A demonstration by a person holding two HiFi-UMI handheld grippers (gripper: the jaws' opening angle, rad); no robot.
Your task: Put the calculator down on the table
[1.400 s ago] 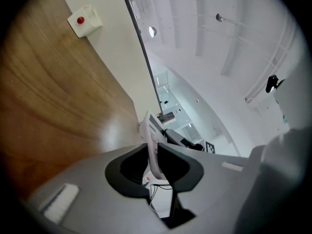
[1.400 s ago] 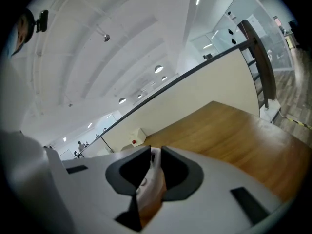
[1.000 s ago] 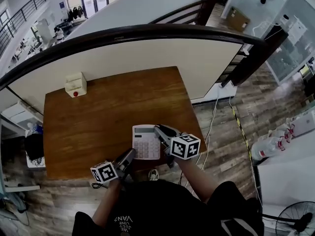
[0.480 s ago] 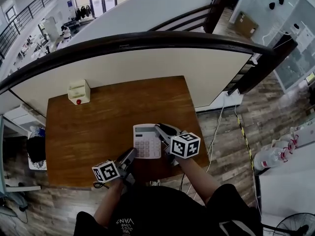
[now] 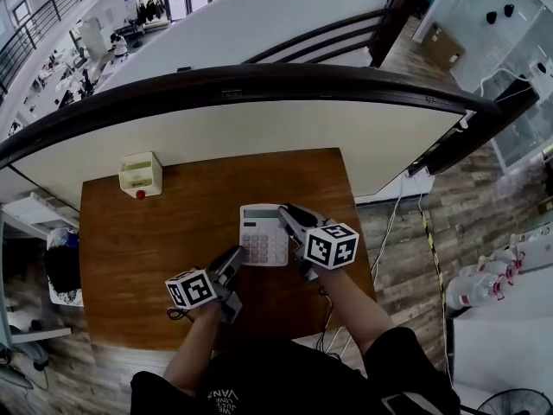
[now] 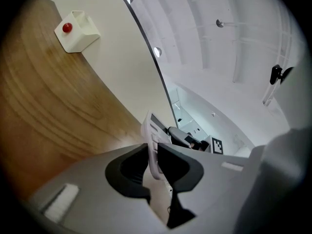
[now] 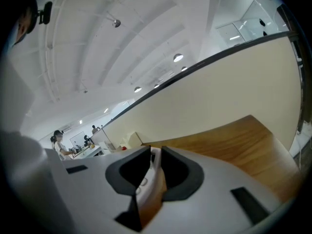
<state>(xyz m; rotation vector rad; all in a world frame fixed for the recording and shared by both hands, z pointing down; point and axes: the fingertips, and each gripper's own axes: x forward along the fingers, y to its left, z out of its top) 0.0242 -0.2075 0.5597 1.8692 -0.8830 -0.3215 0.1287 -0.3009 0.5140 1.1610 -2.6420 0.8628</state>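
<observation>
A white calculator (image 5: 262, 235) is held over the brown wooden table (image 5: 147, 240) by both grippers. My left gripper (image 5: 238, 258) is shut on its near left corner. My right gripper (image 5: 289, 218) is shut on its right edge. In the left gripper view the calculator (image 6: 151, 130) stands up edge-on out of the closed left gripper (image 6: 152, 161), keys facing left. In the right gripper view its thin white edge (image 7: 154, 161) is pinched in the right gripper (image 7: 155, 168). Whether its underside touches the wood I cannot tell.
A small white box with a red button (image 5: 138, 175) sits at the table's far left corner, also in the left gripper view (image 6: 76, 30). A cream curved wall with a dark handrail (image 5: 259, 80) runs behind the table. Wood-plank floor and cables (image 5: 389, 232) lie to the right.
Both grippers have carried the calculator farther in over the table, away from its near edge. Both stay shut on it.
</observation>
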